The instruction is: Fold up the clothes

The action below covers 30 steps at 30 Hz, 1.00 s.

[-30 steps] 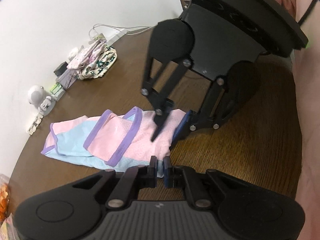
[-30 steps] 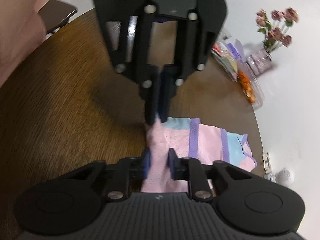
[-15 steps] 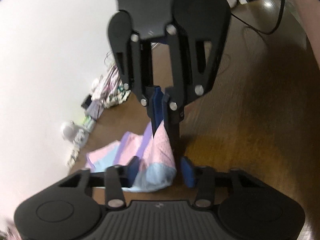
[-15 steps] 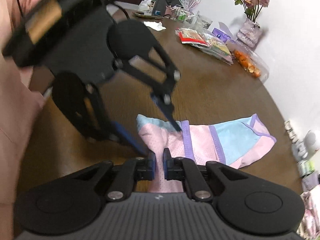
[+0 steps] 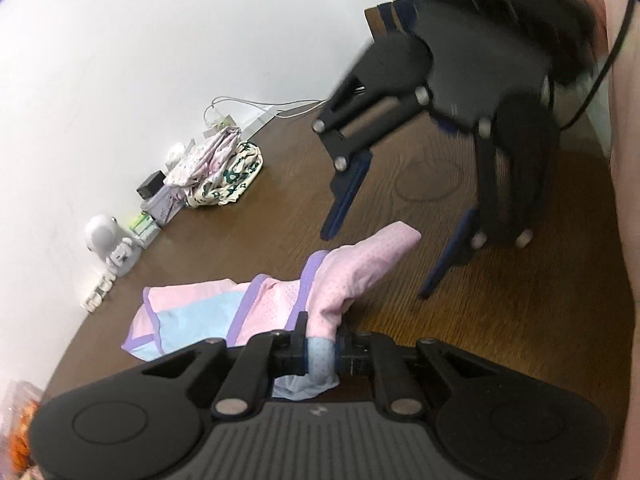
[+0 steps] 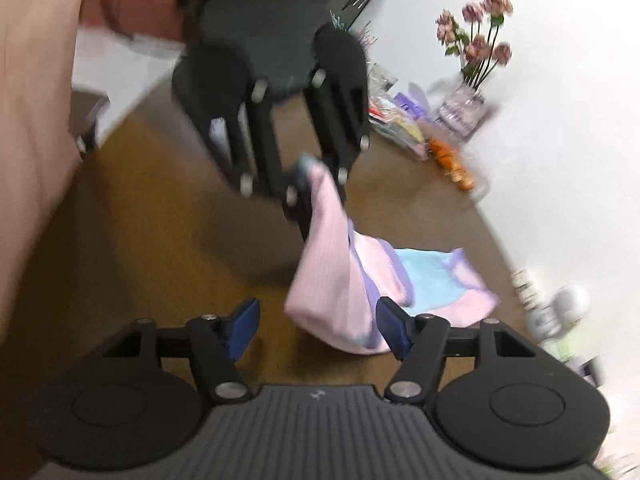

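Note:
A pink, light-blue and purple-trimmed garment (image 5: 224,312) lies on the brown wooden table (image 5: 500,320). My left gripper (image 5: 320,354) is shut on one corner of it and lifts that edge off the table. In the right wrist view the same gripper (image 6: 312,184) holds the garment (image 6: 332,264), which hangs from it. My right gripper (image 6: 316,324) is open, its blue pads either side of the lower fold. It also shows in the left wrist view (image 5: 384,260), open above the garment's free pink end.
A pile of patterned clothes (image 5: 216,176), a small white figure (image 5: 108,244) and cables sit along the wall. A vase of pink flowers (image 6: 472,80) and snack packets (image 6: 400,128) stand at the table's far side. My sleeve (image 6: 36,128) is at left.
My right gripper has let go of the garment and opened wide. My left gripper has shut on the garment's corner and raised it.

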Motion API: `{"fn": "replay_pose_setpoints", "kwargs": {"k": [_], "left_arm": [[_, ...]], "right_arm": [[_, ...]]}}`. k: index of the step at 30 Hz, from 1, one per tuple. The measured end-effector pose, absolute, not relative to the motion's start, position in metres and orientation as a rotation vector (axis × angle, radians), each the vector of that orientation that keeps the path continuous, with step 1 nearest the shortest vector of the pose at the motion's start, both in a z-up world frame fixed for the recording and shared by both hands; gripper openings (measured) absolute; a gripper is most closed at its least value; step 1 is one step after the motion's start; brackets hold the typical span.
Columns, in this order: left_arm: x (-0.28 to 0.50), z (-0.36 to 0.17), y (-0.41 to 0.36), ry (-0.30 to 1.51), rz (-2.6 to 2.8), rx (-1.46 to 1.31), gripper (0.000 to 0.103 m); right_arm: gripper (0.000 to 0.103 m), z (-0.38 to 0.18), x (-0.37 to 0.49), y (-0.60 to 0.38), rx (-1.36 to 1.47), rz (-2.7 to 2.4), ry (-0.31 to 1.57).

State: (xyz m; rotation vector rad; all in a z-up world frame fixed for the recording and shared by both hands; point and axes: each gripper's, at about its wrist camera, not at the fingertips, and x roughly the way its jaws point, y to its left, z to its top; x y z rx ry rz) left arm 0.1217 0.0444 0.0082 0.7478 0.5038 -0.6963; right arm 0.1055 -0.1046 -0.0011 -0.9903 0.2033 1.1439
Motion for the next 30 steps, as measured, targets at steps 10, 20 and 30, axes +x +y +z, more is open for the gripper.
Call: {"fn": "replay_pose_setpoints", "kwargs": {"k": [10,20,30], "left_arm": [[0.096,0.010,0.041,0.556,-0.773,0.707,0.009],[0.136,0.052,0.060,0.847,-0.955,0.321,0.017],[0.222,0.011,0.109,0.956,-0.768,-0.044,0.048]], "right_arm": [[0.010,-0.015,0.110,-0.093,-1.125,1.180,0.121],[0.007,0.047,0.186,-0.099,-0.523,1.550,0.748],[0.011,-0.017,0.290,-0.113,-0.009,1.405,1.038]]}}
